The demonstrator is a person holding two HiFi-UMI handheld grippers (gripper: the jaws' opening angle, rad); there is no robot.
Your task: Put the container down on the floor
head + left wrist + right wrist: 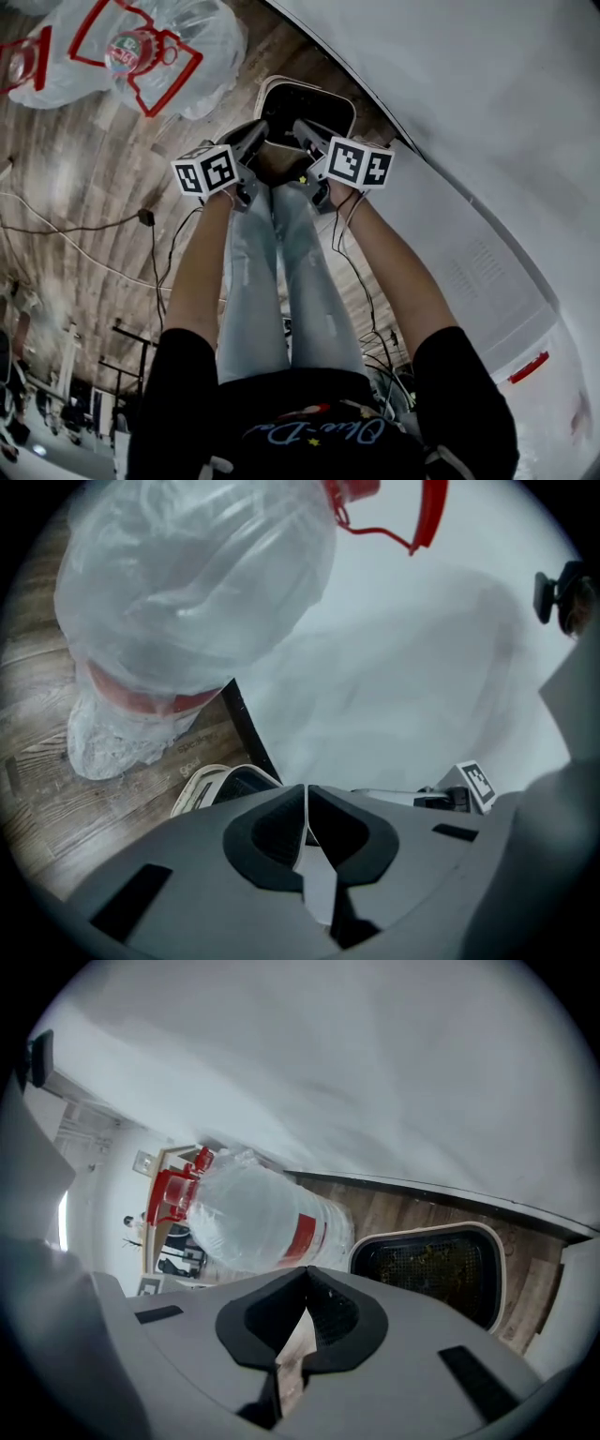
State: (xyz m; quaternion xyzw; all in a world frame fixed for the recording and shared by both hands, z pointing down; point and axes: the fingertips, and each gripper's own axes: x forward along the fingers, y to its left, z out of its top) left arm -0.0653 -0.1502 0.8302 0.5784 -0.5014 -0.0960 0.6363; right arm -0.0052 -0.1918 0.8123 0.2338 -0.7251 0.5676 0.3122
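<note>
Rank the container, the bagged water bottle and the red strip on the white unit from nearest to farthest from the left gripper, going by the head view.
1. Container: on the floor, right at the jaws of the left gripper.
2. Bagged water bottle: farther out, up and to the left.
3. Red strip: farthest, at the view's lower right.

Container (309,108) near rim hidden; bottle (141,52) cut off @ top edge.
</note>
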